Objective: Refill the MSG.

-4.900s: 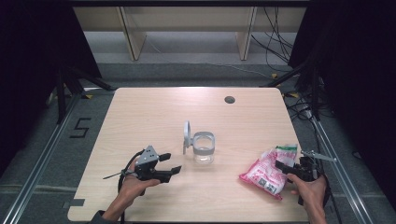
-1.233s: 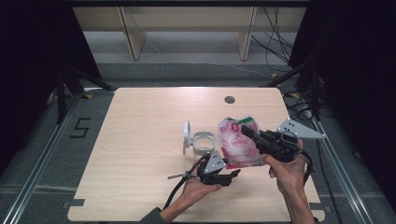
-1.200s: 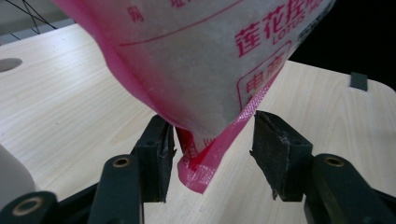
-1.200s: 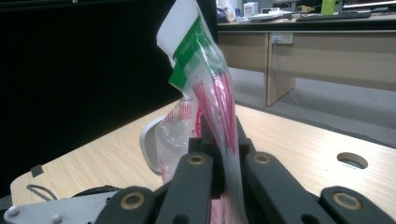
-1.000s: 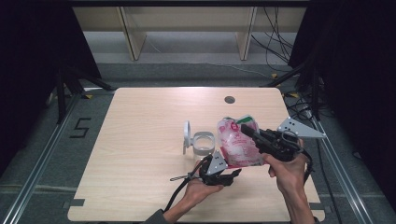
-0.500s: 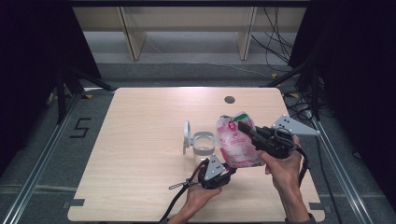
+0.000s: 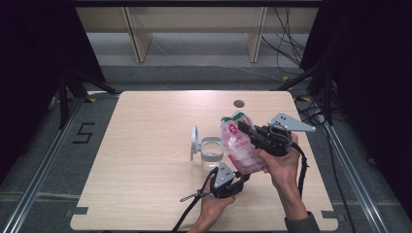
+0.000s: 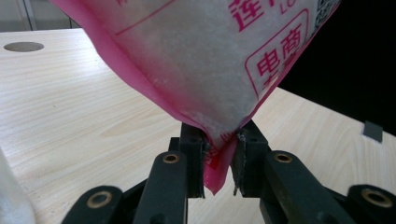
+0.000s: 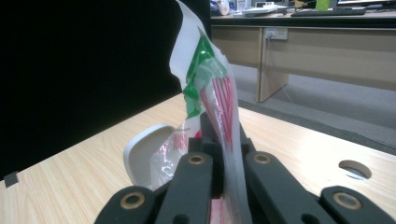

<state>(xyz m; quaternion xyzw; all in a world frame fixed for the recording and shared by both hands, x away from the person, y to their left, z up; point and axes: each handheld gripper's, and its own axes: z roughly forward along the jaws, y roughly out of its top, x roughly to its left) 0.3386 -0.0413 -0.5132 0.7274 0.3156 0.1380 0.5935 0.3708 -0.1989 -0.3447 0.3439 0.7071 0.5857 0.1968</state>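
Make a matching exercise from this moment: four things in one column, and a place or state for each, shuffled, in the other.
Things:
1. pink bag
2. left gripper
3. right gripper
4. clear jar

Places or states:
A. stands open on the table, lid swung up at its left
B. pinches the bag's bottom corner
C. held off the table between both grippers
D. clamped on the bag's upper part

Pairs: 1-C, 2-B, 3-D, 4-A

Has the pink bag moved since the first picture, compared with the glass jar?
Yes. The pink bag lay flat near the table's right edge, far from the glass jar. Now both grippers hold it raised, right beside the jar's right side.
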